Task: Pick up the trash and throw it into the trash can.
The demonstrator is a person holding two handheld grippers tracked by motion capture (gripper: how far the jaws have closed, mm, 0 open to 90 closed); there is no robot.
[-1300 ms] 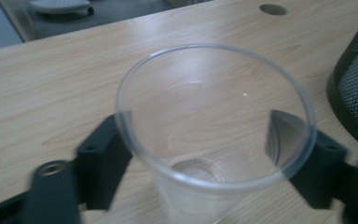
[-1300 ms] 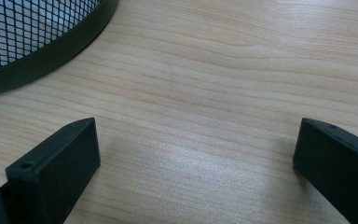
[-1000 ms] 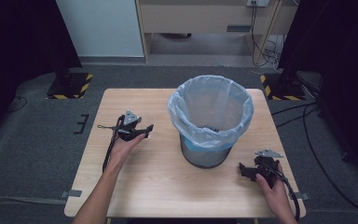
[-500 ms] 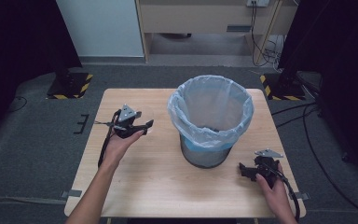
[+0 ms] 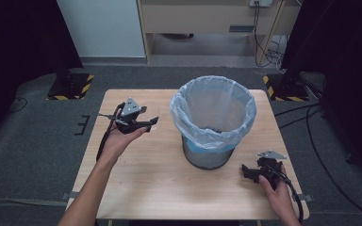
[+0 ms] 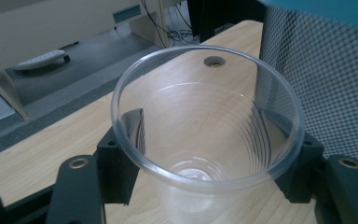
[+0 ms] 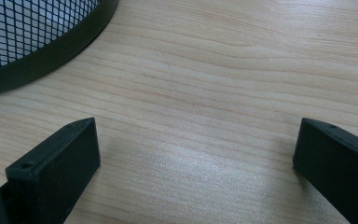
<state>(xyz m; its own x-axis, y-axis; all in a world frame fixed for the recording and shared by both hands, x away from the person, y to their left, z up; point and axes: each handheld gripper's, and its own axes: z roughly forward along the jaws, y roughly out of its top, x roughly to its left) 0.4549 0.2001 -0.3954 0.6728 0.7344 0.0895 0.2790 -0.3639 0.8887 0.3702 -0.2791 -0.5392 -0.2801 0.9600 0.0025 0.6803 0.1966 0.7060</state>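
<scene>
the wooden table [image 5: 146,188] sits in the middle of the high view, on a grey carpet floor [image 5: 33,155]. a black mesh waste bin [image 5: 212,157] stands on the table, a bit right of the middle, and a clear bin bag [image 5: 212,110] lines it and folds over its rim. in the left gripper view the mesh wall of the bin is at the right edge, just beside the cup, and in the right gripper view its dark bottom rim curves across the upper left corner.

the left gripper [image 5: 139,123] is at the left of the high view, left of the bin, held up in a hand [image 5: 118,141] above the table. its two black jaws pinch a clear plastic cup [image 6: 205,140], one jaw on each side of the cup wall. the cup stands upright and open at the top, in the middle of the left gripper view, with nothing inside. in the high view the cup is a faint clear shape at the gripper's tip, near the bin's left side.

the right gripper [image 5: 250,172] is at the lower right of the high view, low on the table, near the foot of the bin. its jaws are spread wide with bare wood between them.
</scene>
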